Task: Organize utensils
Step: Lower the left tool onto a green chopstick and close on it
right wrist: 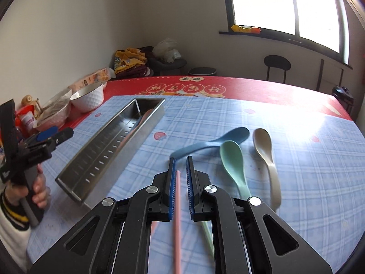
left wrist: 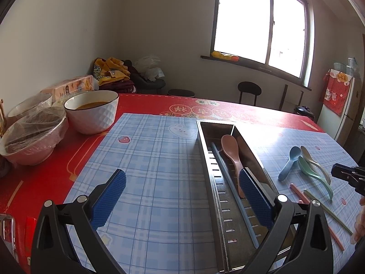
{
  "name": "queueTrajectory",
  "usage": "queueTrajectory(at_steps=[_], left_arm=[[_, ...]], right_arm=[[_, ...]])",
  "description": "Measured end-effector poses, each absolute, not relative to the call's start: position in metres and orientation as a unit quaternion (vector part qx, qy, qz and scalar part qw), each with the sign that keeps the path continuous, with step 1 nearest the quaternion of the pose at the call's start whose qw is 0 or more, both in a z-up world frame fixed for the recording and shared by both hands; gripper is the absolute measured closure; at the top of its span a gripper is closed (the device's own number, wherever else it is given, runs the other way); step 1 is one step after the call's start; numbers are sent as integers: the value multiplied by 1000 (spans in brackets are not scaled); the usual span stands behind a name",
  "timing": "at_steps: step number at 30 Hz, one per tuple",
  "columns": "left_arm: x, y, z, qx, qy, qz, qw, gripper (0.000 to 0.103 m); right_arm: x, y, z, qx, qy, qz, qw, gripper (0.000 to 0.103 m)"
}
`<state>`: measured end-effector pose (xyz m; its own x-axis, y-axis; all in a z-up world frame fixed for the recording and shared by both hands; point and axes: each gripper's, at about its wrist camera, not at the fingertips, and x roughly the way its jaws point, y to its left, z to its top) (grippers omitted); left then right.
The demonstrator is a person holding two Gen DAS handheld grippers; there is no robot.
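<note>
- Stainless steel tray [left wrist: 211, 157] is lying on the blue plaid mat [left wrist: 148, 159] covering the red counter [left wrist: 146, 100], holding a pink spoon [left wrist: 231, 153] and a blue chopstick [left wrist: 230, 187].
- Left gripper [left wrist: 182, 196] is hovering over the tray's near end, its blue pads spread wide and grasping nothing.
- Right gripper [right wrist: 180, 173] is showing its jaws drawn nearly together, a pink chopstick [right wrist: 177, 223] lying in the narrow gap between them; whether the pads are pressing it cannot be told.
- Blue spoon [right wrist: 212, 142], green spoon [right wrist: 233, 164] and beige spoon [right wrist: 267, 155] are lying on the mat just beyond the right gripper.
</note>
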<state>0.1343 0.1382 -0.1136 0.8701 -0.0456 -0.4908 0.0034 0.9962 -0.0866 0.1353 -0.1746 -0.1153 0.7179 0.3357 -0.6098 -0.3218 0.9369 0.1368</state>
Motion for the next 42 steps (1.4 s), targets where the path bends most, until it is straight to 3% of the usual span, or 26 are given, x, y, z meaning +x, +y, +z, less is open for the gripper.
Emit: queueTrajectory(at_steps=[7,12,15,18,23,28,42], left_arm=[[104,118,-89,-18,248,-34,968,7],[64,80,-85,6,261,-74,962,13],[48,53,-95,29,286,-104,952,24],[38,31,-110,34,318,-142,937,48],[34,9,-131,27,361,-185,914,62],[38,-5,-145,44,390,-185,901,82],[44,-22,-157,84,415,-181,888,90]], right_arm=[[108,-221,-137,0,352,147,924,93],[107,-236,-145,29,359,137,923,93],[105,-232,-147,23,361,135,922,92],[105,-232,-149,22,372,127,919,92],[103,-245,-149,52,369,132,918,92],[104,-251,-150,73,369,138,916,92],[104,-256,-151,90,370,151,912,92]])
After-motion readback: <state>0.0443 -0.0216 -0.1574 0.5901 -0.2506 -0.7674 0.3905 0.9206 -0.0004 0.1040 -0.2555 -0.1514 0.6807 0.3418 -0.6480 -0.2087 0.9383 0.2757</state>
